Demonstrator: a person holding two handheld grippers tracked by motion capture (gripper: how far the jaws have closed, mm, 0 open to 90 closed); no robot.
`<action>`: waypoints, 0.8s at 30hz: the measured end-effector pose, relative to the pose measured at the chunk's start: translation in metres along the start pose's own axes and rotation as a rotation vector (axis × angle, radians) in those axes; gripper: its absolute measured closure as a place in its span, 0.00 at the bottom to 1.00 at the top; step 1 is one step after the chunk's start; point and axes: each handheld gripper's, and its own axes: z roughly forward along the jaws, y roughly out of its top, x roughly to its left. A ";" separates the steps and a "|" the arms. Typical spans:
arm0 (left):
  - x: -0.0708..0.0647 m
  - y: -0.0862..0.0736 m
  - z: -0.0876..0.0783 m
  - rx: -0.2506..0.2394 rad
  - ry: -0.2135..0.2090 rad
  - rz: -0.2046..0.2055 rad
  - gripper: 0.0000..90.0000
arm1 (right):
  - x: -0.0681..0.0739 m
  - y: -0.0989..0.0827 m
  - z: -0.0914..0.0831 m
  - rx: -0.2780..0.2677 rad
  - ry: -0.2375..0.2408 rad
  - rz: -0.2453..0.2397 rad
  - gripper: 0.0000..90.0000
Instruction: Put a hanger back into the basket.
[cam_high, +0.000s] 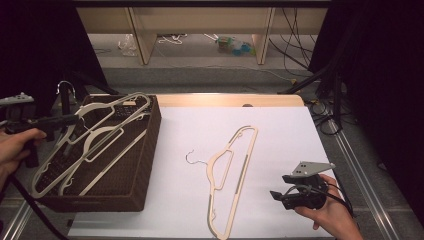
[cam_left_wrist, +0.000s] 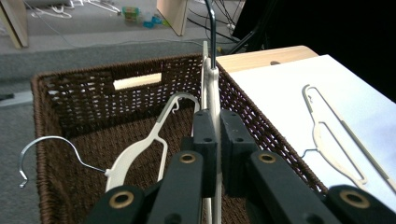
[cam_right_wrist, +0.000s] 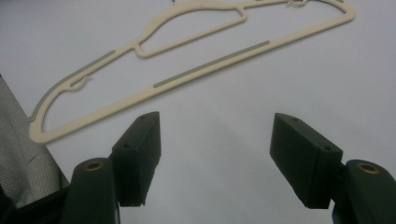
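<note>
My left claw (cam_left_wrist: 212, 140) clamps a hanger (cam_left_wrist: 211, 88) over the basket (cam_left_wrist: 70, 98); I should lower it flat before letting go. Right claw (cam_right_wrist: 215, 156) gapes, empty, near the desk hanger (cam_right_wrist: 187, 70).

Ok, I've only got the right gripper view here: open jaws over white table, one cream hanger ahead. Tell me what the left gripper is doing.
Observer: The left gripper is shut on a cream hanger over the brown wicker basket.
Operator: Say what's in that basket.
Observer: Another cream hanger lies inside, its metal hook by the near rim.
Operator: Give me my hanger's hook direction.
Observer: The hanger on the table has its hook pointing toward the basket.
</note>
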 end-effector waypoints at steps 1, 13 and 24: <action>0.001 -0.001 0.002 0.003 -0.009 -0.001 0.96 | 0.000 0.000 0.000 0.003 0.000 0.012 0.39; 0.008 -0.004 0.030 0.045 -0.035 0.093 0.95 | -0.001 -0.001 0.001 -0.001 -0.001 0.001 0.39; 0.021 -0.029 0.051 0.169 0.006 0.030 0.95 | -0.003 -0.002 0.001 0.010 0.003 -0.006 0.39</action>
